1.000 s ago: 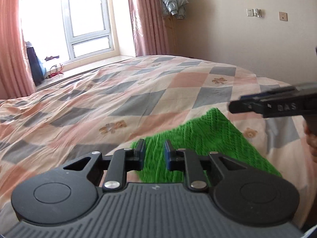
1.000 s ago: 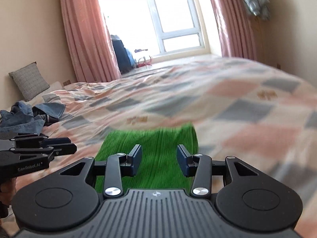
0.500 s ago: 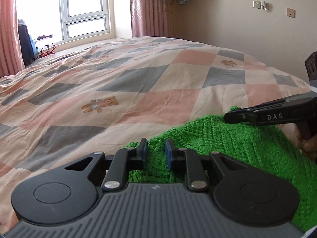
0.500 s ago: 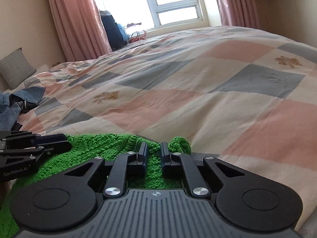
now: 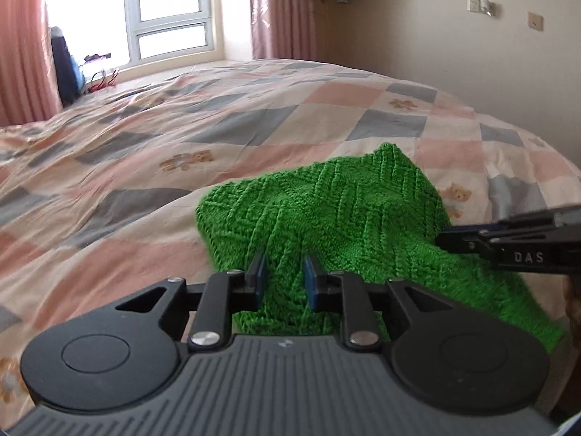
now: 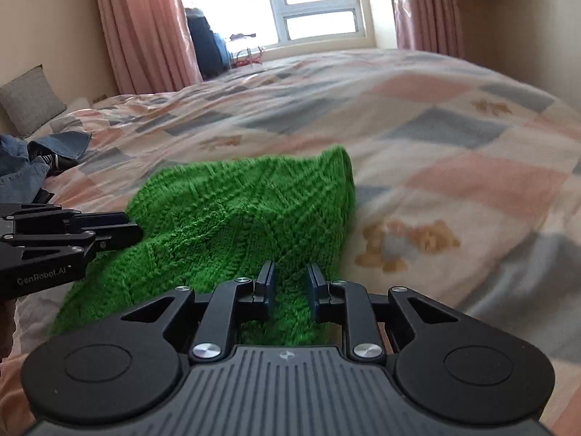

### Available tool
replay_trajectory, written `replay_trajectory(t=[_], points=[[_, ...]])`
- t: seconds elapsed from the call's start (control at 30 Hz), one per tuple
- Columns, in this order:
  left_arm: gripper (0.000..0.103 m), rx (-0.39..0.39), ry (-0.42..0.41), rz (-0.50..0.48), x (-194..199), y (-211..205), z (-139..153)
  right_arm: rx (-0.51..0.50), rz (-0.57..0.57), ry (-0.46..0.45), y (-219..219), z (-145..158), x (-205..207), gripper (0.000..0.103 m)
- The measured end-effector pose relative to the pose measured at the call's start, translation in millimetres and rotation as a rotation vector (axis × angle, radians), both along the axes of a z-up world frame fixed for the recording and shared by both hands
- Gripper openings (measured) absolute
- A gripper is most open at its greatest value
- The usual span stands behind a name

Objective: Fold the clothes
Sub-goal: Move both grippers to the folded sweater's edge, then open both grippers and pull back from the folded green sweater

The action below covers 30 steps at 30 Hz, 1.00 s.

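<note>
Your left gripper (image 5: 284, 278) grips the green knit sweater (image 5: 326, 210), bunched mid-frame on the checkered bedspread (image 5: 145, 152); your right gripper (image 6: 289, 283) is opening around it.

Left gripper (image 5: 283, 276), black two-finger tool with blue pads: angled downward, jaws narrowly parted, green knitted fabric (image 5: 326, 210) gathered between the pads. Right gripper (image 6: 288, 283), same build: angled downward, jaws opening, green fabric between them, pad contact unclear. Each tool's fingertips reach into the other's view from the side.
</note>
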State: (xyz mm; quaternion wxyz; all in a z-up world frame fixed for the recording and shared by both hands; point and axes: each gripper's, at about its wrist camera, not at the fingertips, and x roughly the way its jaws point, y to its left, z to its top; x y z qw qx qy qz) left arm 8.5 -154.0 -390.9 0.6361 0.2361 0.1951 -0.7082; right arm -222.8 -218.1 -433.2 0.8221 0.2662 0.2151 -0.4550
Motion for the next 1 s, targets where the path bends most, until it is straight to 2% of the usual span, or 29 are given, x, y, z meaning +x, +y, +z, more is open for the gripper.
replay_trajectory(t=[0.17, 0.23, 0.3, 0.4, 0.53, 0.63, 0.67, 0.77, 0.83, 1.0], points=[[0.019, -0.03, 0.002, -0.01, -10.7, 47.5, 24.4, -0.025, -0.015, -0.074, 40.5, 29.9, -22.8, 0.024], [0.019, -0.03, 0.0, -0.055, -22.0, 69.2, 21.2, -0.035, 0.004, -0.102, 66.9, 33.7, -27.6, 0.024], [0.019, 0.014, -0.021, -0.083, -35.0, 82.6, 7.4, -0.027, 0.015, -0.085, 89.0, 28.7, -27.7, 0.025], [0.019, 0.1, -0.032, -0.044, -40.4, 91.1, -18.2, 0.0, 0.016, -0.001, 110.1, 9.7, -22.8, 0.025], [0.02, 0.124, 0.052, 0.013, -31.9, 103.0, -3.7, 0.028, 0.0, -0.003, 116.4, 12.1, -29.2, 0.027], [0.019, 0.136, 0.019, 0.065, -31.5, 114.1, 5.2, 0.042, -0.024, -0.002, 124.4, 18.5, -33.4, 0.034], [0.023, 0.14, 0.01, 0.079, -32.2, 118.7, 8.2, 0.05, -0.034, -0.014, 129.1, 19.7, -35.5, 0.035], [0.032, 0.159, -0.012, 0.111, -35.3, 131.5, 15.5, 0.069, -0.054, -0.035, 143.5, 26.1, -36.2, 0.055], [0.035, 0.171, -0.024, 0.132, -37.0, 139.1, 19.8, 0.072, -0.054, -0.039, 153.0, 31.5, -34.6, 0.074], [0.045, 0.164, -0.045, 0.164, -36.7, 156.4, 32.4, 0.045, -0.066, -0.05, 171.9, 49.5, -34.2, 0.095]])
